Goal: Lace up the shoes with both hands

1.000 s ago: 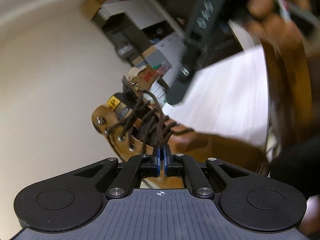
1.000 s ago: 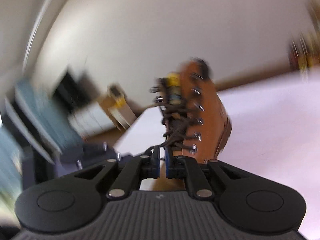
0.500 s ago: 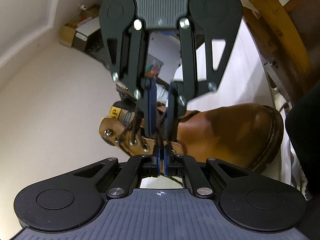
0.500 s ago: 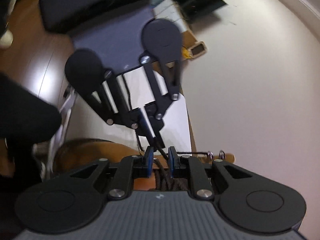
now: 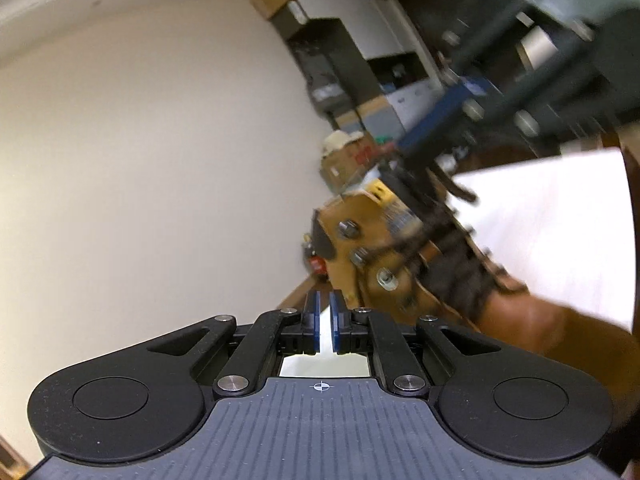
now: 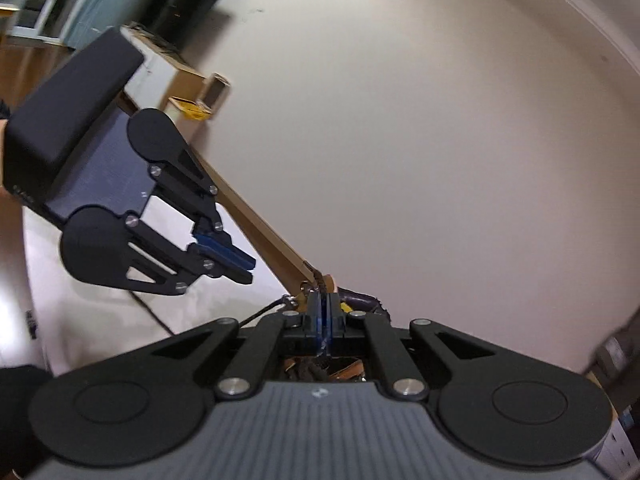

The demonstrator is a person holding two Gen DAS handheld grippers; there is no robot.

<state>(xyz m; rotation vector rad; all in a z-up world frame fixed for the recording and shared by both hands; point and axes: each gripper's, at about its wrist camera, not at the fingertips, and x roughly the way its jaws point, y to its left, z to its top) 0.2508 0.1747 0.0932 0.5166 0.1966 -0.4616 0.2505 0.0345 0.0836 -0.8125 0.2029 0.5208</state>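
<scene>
Right of centre in the left view, the boot (image 5: 400, 256) sits laced; the left gripper (image 5: 325, 330) gapes narrowly, empty; the right gripper (image 6: 323, 320) pinches, seemingly lace; tightening likely follows.

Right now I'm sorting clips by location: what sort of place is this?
Probably an indoor workroom or storage corner, not a shop floor. Stacked cardboard boxes and dark shelving line a plain cream wall, and the brown boot sits on a white-topped table with wooden edging.

The left gripper (image 5: 325, 322) shows a narrow gap between its pads, while the right gripper (image 6: 323, 322) is pressed closed.
</scene>
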